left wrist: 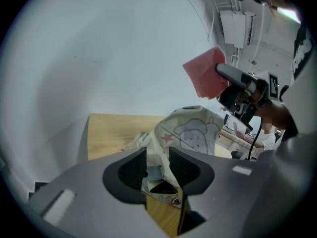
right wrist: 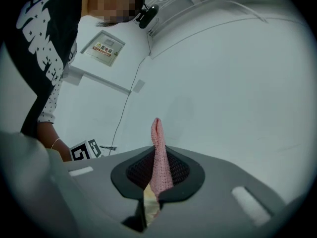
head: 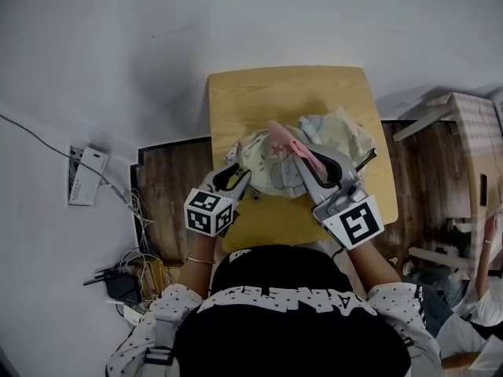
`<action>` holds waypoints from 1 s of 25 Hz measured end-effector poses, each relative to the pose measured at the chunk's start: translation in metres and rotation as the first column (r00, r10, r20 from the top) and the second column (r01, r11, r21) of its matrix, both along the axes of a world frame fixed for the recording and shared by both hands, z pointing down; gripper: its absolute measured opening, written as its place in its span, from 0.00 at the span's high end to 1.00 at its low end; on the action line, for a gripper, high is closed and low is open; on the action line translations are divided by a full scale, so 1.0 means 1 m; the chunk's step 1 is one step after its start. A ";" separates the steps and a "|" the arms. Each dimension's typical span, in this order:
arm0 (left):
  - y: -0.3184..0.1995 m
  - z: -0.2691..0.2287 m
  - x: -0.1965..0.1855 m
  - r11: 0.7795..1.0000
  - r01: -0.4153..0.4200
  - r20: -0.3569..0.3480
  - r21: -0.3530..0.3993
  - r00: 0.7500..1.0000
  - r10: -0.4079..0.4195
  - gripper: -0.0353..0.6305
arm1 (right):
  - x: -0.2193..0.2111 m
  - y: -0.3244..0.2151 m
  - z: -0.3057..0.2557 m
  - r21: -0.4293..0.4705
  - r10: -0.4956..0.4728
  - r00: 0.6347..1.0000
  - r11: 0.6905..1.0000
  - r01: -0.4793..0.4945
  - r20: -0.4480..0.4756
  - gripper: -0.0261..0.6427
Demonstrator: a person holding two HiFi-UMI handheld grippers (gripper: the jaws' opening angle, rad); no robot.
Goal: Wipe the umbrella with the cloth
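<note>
A crumpled umbrella of cream printed fabric lies on a small wooden table. My left gripper is at the umbrella's near left edge. In the left gripper view a fold of the umbrella runs up from between the jaws, and the pads close on it. My right gripper hovers over the umbrella's middle, shut on a pink cloth. The cloth stands up thin between its pads. The left gripper view shows that cloth raised above the umbrella.
The table stands against a white wall. On the left are a white box with a cable and a tangle of plugs on the floor. Pale wooden furniture stands at the right over dark floorboards.
</note>
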State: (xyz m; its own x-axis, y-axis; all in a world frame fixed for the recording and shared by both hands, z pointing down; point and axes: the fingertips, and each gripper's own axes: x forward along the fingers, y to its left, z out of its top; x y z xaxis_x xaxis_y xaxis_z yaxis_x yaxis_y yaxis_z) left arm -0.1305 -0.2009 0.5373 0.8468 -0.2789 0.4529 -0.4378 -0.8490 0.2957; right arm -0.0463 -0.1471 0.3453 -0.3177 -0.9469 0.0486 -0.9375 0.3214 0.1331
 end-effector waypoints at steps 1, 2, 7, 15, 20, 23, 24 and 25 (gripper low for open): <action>0.002 0.007 0.001 1.000 -0.024 0.013 -0.011 1.000 0.024 0.75 | -0.003 0.000 0.003 -0.006 0.013 1.000 1.000 -0.014 -0.008 0.91; 0.003 0.013 0.002 0.999 -0.047 0.024 -0.020 0.999 0.047 0.75 | -0.006 0.000 0.007 -0.018 0.028 1.000 0.999 -0.028 -0.011 0.91; 0.004 0.028 0.004 0.993 -0.108 0.048 -0.039 0.993 0.109 0.82 | -0.017 0.000 0.015 -0.022 0.083 0.997 0.996 -0.083 -0.002 0.91; 0.005 0.009 0.003 0.990 -0.138 -0.003 -0.019 0.990 0.138 0.93 | -0.006 0.007 0.045 -0.116 0.182 0.983 0.976 -0.182 -0.015 0.91; 0.012 -0.006 0.000 0.988 -0.153 -0.027 -0.023 0.988 0.152 0.93 | -0.011 -0.008 0.064 -0.154 0.164 0.985 0.973 -0.170 -0.048 0.91; 0.015 -0.018 0.000 0.987 -0.159 -0.055 -0.028 0.986 0.157 0.93 | -0.011 -0.020 0.073 -0.160 0.158 0.984 0.973 -0.169 -0.077 0.91; 0.015 -0.021 -0.001 0.987 -0.159 -0.062 -0.030 0.986 0.157 0.94 | -0.012 -0.024 0.077 -0.163 0.152 0.984 0.973 -0.166 -0.093 0.91; 0.015 -0.025 -0.001 0.987 -0.160 -0.068 -0.031 0.985 0.157 0.93 | -0.012 -0.027 0.081 -0.171 0.146 0.983 0.972 -0.163 -0.108 0.91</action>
